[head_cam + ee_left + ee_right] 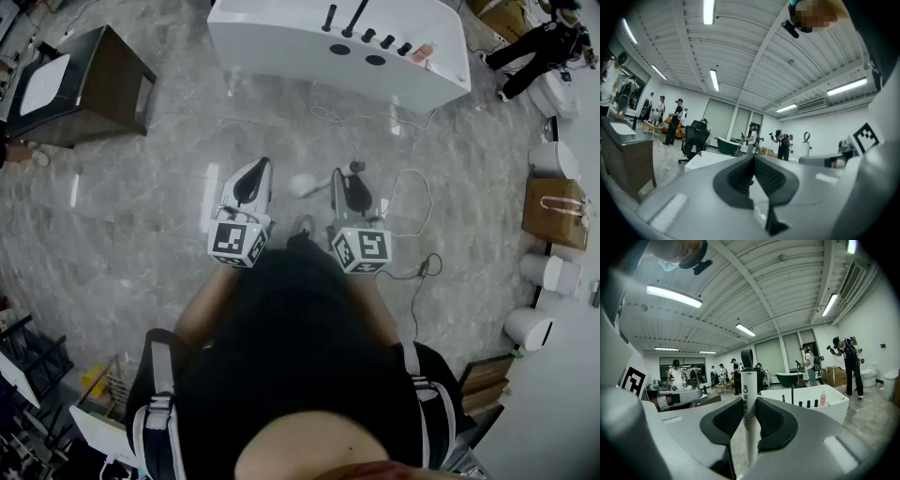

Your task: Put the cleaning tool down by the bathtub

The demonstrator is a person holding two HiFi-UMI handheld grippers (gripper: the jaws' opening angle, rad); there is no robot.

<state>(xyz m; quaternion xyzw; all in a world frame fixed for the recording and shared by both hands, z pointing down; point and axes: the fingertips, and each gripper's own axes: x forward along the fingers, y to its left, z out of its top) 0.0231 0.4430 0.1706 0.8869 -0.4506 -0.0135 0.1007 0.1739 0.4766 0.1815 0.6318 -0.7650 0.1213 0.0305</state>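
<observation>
A white cleaning tool stands upright between the pads of my right gripper, which is shut on its handle; a dark hanging loop tops the handle. In the head view the right gripper hangs over the grey floor, and the tool's white end sticks out to its left. The white bathtub lies ahead, a little beyond both grippers; in the right gripper view the bathtub is at the right. My left gripper is level with the right one, and its pads meet with nothing between them.
Black taps and a pink bottle sit on the tub's rim. A dark vanity cabinet stands far left. Cables trail on the floor at right, near a brown bag and white fixtures. A person stands far right.
</observation>
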